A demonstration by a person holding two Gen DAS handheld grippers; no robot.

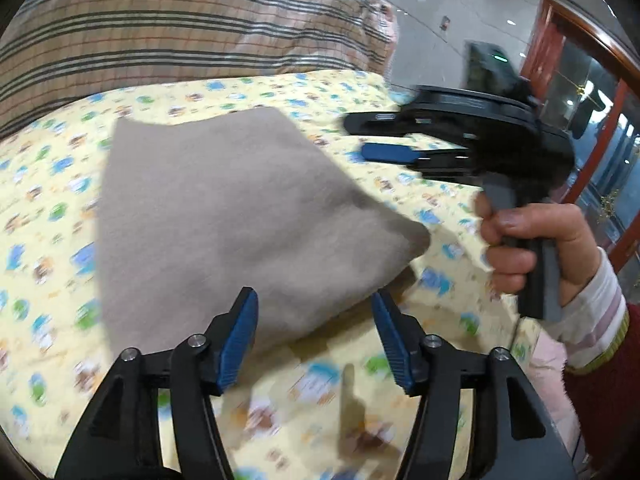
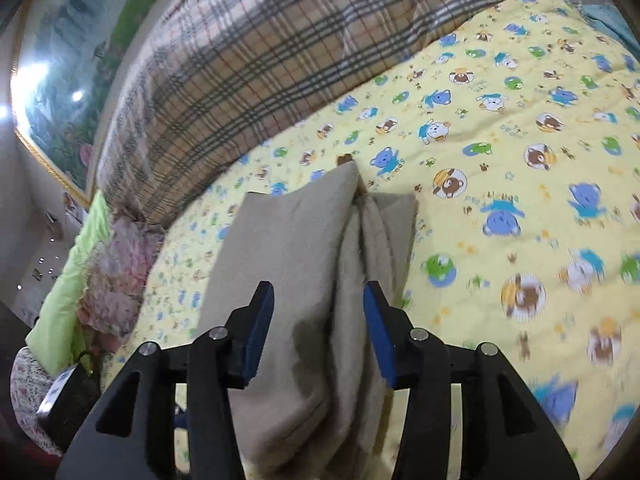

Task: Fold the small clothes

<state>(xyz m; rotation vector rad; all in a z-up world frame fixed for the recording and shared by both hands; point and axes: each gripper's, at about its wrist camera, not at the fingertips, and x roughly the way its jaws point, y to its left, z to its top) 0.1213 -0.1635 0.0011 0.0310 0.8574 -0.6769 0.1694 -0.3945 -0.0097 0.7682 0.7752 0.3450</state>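
Note:
A folded beige garment [image 1: 236,208] lies on the yellow cartoon-print bed cover [image 1: 48,208]. My left gripper [image 1: 314,300] is open, its blue pads at the garment's near edge, nothing held. My right gripper [image 1: 360,138] shows in the left wrist view at the garment's right side, jaws apart, held by a hand [image 1: 520,248]. In the right wrist view the right gripper [image 2: 318,300] is open with the folded garment [image 2: 304,264] lying between and below its pads; stacked fold layers show along its right edge.
A plaid blanket [image 1: 160,28] lies bunched behind the bed cover, also in the right wrist view [image 2: 248,56]. Pink floral and green bedding [image 2: 104,276] sit at the bed's left side. A red-framed glass door [image 1: 580,92] stands at the right.

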